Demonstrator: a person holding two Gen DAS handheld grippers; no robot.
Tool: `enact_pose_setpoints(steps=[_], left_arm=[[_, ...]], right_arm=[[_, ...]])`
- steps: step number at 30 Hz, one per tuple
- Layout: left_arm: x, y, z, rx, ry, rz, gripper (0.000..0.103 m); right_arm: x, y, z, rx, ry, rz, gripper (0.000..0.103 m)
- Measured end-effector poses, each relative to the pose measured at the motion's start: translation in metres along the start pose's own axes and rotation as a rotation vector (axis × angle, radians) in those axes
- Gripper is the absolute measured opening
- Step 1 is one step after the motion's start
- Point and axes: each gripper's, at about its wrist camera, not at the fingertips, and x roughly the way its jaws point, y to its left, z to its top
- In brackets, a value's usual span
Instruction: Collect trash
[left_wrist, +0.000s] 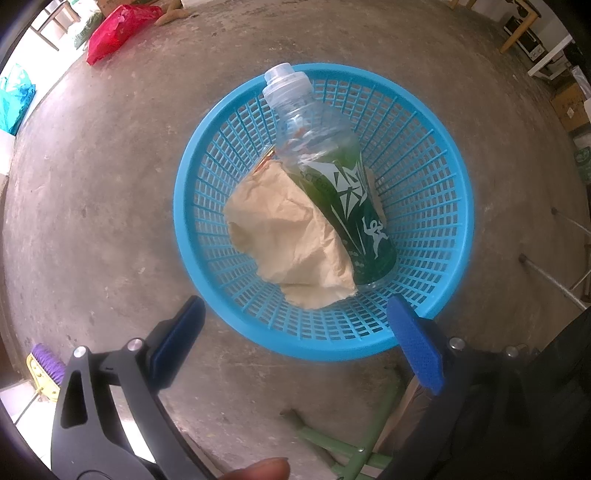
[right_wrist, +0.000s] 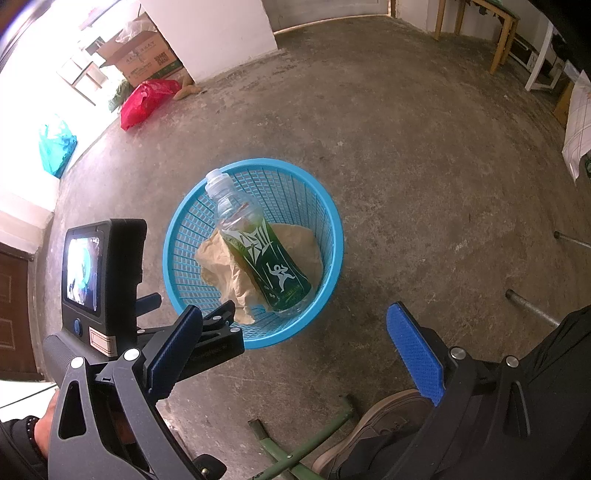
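Observation:
A round blue mesh basket (left_wrist: 183, 192) (right_wrist: 167, 254) stands on the concrete floor. Inside it a clear plastic bottle (left_wrist: 332, 173) (right_wrist: 266, 266) with a green label leans with its cap against the far rim. Crumpled brown paper (left_wrist: 288, 236) (right_wrist: 221, 266) lies beside and under the bottle. My left gripper (left_wrist: 295, 302) hovers open over the basket's near rim, nothing between its blue pads. In the right wrist view that left gripper (right_wrist: 194, 301) shows at the basket's left edge, screen facing back. My right gripper (right_wrist: 295, 310) is open and empty, above the floor just short of the basket.
A red plastic bag (right_wrist: 146, 101), a teal bag (right_wrist: 57, 147) and a cardboard box (right_wrist: 144, 55) sit by the far wall. Wooden table legs (right_wrist: 498, 37) stand at the far right. A metal pipe (right_wrist: 532, 306), a green metal frame (right_wrist: 306, 443) and a person's shoe (right_wrist: 376, 421) are close by.

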Motion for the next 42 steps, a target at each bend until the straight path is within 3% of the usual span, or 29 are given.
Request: enact_pose_setpoints(steps=[42], left_arm=[[-0.0036, -0.0032, 0.0011, 0.010, -0.004, -0.002, 0.095]], right_arm=[[0.0012, -0.0021, -0.0006, 0.004, -0.003, 0.002, 0.097]])
